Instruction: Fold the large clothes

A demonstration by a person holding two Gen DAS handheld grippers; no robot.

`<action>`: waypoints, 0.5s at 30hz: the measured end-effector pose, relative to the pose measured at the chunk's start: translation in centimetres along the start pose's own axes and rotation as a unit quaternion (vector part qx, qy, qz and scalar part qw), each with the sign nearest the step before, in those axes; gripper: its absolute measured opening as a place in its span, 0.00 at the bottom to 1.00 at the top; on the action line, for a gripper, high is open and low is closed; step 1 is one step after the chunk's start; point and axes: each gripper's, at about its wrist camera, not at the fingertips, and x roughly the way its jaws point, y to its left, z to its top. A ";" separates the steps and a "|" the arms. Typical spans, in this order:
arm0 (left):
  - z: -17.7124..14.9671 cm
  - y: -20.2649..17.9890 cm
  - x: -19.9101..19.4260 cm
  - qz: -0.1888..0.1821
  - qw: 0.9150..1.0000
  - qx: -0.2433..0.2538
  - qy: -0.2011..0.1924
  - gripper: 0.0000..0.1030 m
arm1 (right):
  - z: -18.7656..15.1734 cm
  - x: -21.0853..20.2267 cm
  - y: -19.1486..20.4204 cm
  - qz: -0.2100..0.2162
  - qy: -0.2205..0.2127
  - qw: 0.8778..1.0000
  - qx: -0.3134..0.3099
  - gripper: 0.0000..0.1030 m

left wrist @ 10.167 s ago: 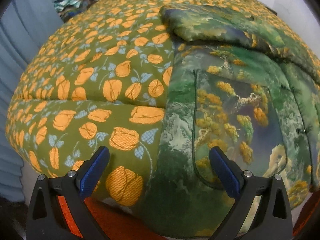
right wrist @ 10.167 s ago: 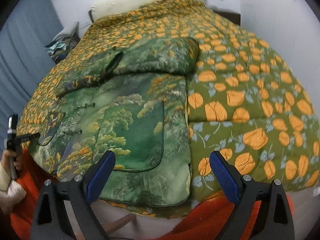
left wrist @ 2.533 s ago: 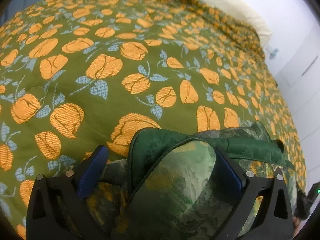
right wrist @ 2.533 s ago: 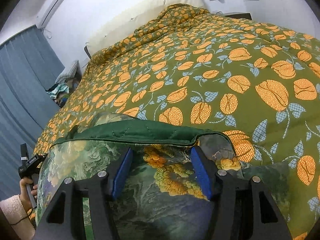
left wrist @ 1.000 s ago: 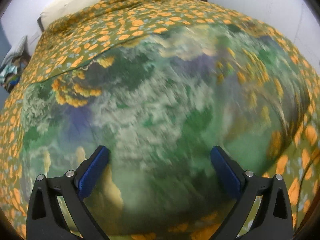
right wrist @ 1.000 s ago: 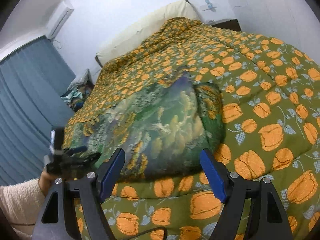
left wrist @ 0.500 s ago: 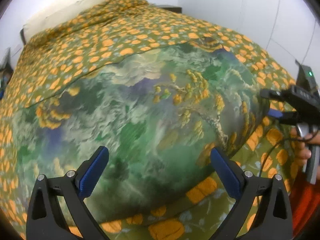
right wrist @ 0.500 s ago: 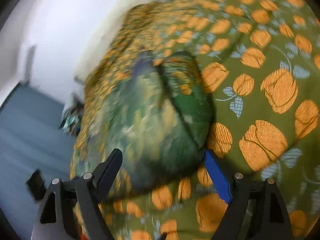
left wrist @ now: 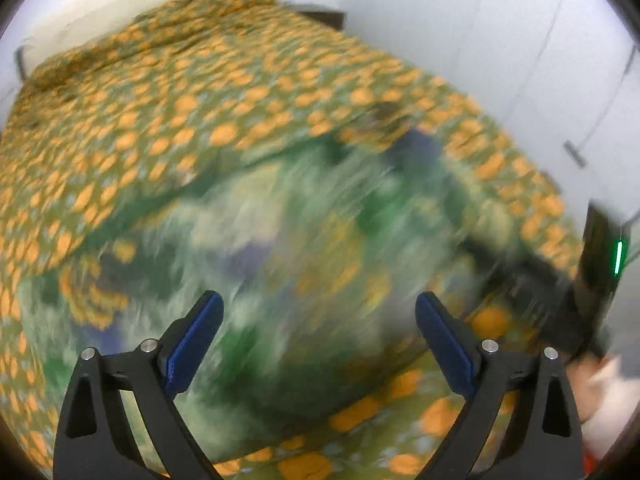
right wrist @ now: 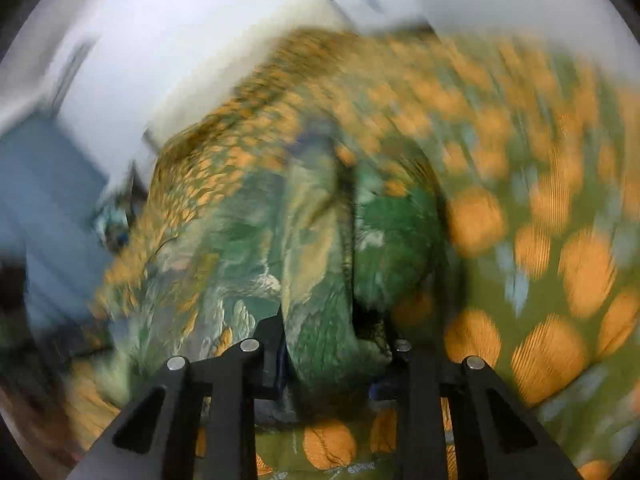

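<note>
The folded green landscape-print padded jacket (left wrist: 280, 248) lies on the bed, blurred by motion. My left gripper (left wrist: 318, 320) hangs above its near side, open, with nothing between its blue pads. My right gripper (right wrist: 326, 344) is at the jacket's (right wrist: 320, 248) right edge. Its jaws are closing, and a thick fold of the jacket is pinched between them. In the left wrist view the right gripper (left wrist: 560, 280) shows as a dark blur at the jacket's right end, with a hand (left wrist: 600, 380) behind it.
An olive bedspread with orange flowers (left wrist: 200, 100) covers the whole bed around the jacket (right wrist: 540, 260). A cream headboard cushion (left wrist: 120, 12) and white wardrobe doors (left wrist: 480, 40) stand beyond. A blue curtain (right wrist: 40, 200) hangs to the left.
My right gripper went from wide open beside the jacket to narrow jaws around its edge fold. My left gripper rose and drew back, still open.
</note>
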 end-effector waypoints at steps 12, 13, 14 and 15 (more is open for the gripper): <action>4.3 -4.0 -1.4 0.022 0.987 0.111 0.112 0.95 | -4.9 -2.9 20.4 -0.047 -0.108 0.882 -0.457 0.22; 3.4 -4.1 -0.8 0.062 0.983 0.128 0.120 0.95 | -5.8 -2.9 21.2 -0.054 -0.114 0.867 -0.482 0.22; 3.1 -4.0 -0.3 0.082 0.980 0.135 0.124 0.95 | -6.3 -2.5 21.5 -0.060 -0.118 0.856 -0.499 0.21; 2.5 -4.0 0.4 0.107 0.975 0.143 0.130 0.94 | -6.9 -2.4 21.9 -0.063 -0.120 0.846 -0.515 0.21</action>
